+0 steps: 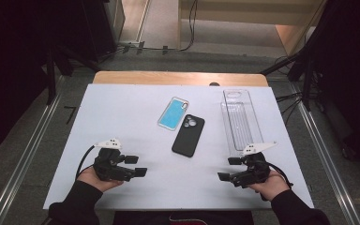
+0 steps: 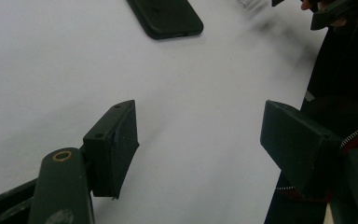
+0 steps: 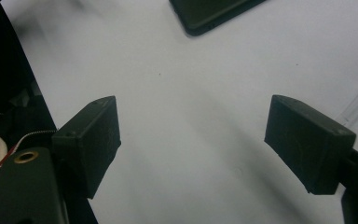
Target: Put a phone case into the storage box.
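— What do we have nearest us on the table (image 1: 122, 108)?
— A black phone case (image 1: 188, 135), lying flat with its camera cutout at the far end, touching the blue phone (image 1: 173, 113) at its far-left corner.

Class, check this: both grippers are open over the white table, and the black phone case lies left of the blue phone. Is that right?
Not quite. In the high view the black phone case lies right of the blue phone and nearer the person. Both the left gripper and right gripper are indeed open.

Bare table (image 1: 122, 122) between both tools; black case (image 1: 188, 135) lies beyond.
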